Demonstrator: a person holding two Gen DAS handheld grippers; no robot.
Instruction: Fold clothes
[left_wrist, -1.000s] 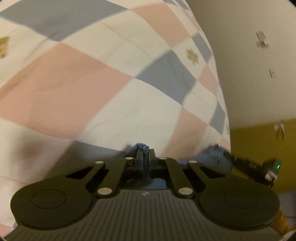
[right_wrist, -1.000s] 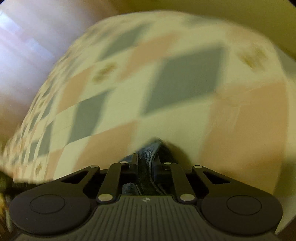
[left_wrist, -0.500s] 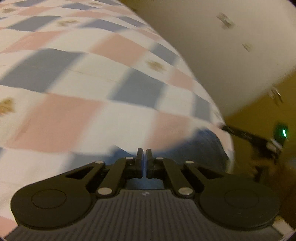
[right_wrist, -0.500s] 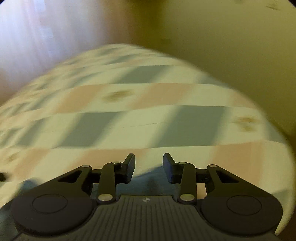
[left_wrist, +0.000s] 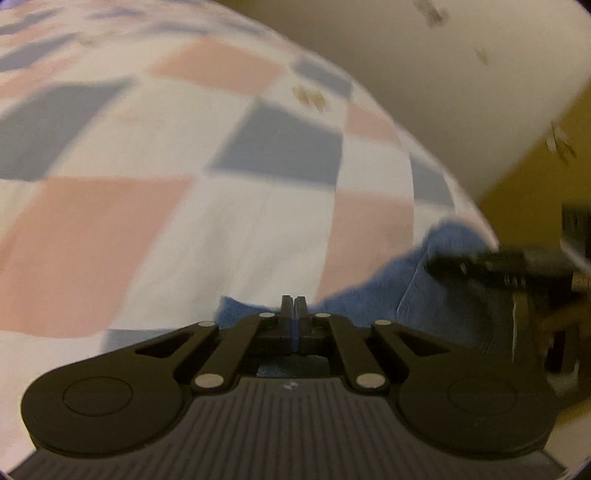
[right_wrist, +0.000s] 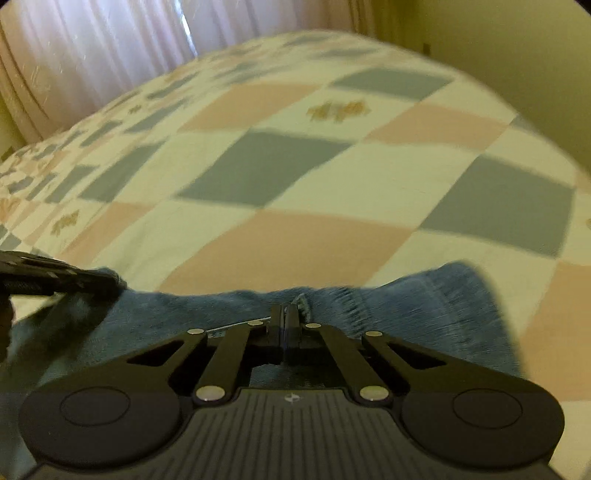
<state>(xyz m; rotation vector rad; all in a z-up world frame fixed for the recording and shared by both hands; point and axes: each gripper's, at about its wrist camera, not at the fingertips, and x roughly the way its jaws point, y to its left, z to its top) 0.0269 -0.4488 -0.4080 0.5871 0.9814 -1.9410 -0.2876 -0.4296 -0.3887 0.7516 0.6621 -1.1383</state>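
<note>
A blue denim garment (left_wrist: 424, 299) lies at the near edge of a checked quilt (left_wrist: 221, 221). My left gripper (left_wrist: 293, 304) is shut on the garment's edge, and a thin blue strip shows between its fingers. To its right, the right gripper (left_wrist: 434, 264) reaches in over the same cloth. In the right wrist view, my right gripper (right_wrist: 284, 314) is shut on the hem of the denim garment (right_wrist: 424, 302). The left gripper (right_wrist: 110, 282) holds the cloth at the far left. The garment hangs stretched between the two grippers.
The quilt (right_wrist: 295, 240), checked in pink, grey-blue and white, covers a bed that fills both views. White curtains (right_wrist: 92, 55) hang behind the bed. A pale wall (left_wrist: 443, 92) and a yellow wall (left_wrist: 535, 177) border the bed's right side.
My right gripper stood open half a second ago and has now shut on the denim hem. The left gripper stayed shut. Both views have swung across the bed.
</note>
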